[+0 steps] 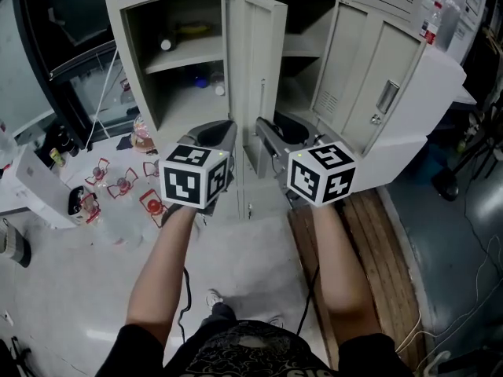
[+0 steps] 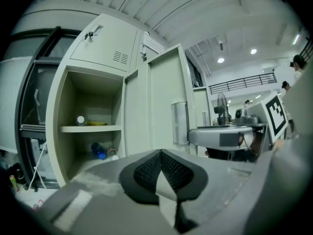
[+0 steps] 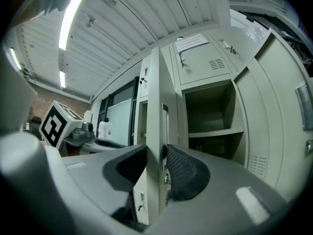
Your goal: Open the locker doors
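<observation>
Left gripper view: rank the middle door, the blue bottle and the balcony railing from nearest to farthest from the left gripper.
1. The door, straight ahead, centre of view.
2. The blue bottle, to the left, low inside the open locker.
3. The railing, far in the background, to the right.

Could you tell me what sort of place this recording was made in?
Probably a workshop or lab storage area: grey metal lockers, a ribbed industrial ceiling with strip lights, and clutter on the bare floor.
</observation>
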`<state>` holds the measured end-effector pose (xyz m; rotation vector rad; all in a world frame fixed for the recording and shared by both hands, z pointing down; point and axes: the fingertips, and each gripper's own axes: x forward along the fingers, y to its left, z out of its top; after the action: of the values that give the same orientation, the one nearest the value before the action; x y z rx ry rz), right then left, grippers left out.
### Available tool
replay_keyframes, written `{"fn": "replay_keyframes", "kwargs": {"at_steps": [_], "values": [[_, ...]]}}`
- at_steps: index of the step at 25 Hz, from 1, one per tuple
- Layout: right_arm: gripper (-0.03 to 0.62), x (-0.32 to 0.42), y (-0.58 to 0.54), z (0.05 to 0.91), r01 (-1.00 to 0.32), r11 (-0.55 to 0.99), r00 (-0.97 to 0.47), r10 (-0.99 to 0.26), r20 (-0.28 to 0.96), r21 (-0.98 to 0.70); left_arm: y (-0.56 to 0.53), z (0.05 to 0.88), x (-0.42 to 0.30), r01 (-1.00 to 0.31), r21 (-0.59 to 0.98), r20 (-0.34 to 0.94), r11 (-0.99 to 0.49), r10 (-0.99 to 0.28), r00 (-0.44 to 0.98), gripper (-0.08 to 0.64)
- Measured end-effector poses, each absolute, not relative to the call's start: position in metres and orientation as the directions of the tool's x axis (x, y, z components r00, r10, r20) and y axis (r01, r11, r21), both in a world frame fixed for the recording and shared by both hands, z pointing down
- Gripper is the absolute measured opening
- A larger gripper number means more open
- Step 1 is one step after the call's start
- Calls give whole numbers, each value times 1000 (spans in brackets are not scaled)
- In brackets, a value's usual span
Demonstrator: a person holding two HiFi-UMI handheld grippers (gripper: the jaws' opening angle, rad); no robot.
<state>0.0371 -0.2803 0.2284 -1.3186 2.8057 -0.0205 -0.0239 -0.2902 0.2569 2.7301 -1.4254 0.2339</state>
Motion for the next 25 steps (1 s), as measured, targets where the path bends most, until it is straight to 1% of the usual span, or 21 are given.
{"fn": "replay_keyframes", "kwargs": {"at_steps": [13, 19, 25], "values": [[91, 92, -298, 229, -872, 487, -487, -873, -23, -48, -304, 258, 11, -756, -23, 161, -654, -749, 643, 3], [92, 96, -297, 228, -877, 480, -480, -877, -23, -28, -302, 257, 11, -766, -23, 158, -642, -759, 631, 4], [103, 96, -285, 228, -874, 486, -485, -874, -33, -3, -292, 261, 1, -803, -18, 160, -595, -795, 585, 3]]}}
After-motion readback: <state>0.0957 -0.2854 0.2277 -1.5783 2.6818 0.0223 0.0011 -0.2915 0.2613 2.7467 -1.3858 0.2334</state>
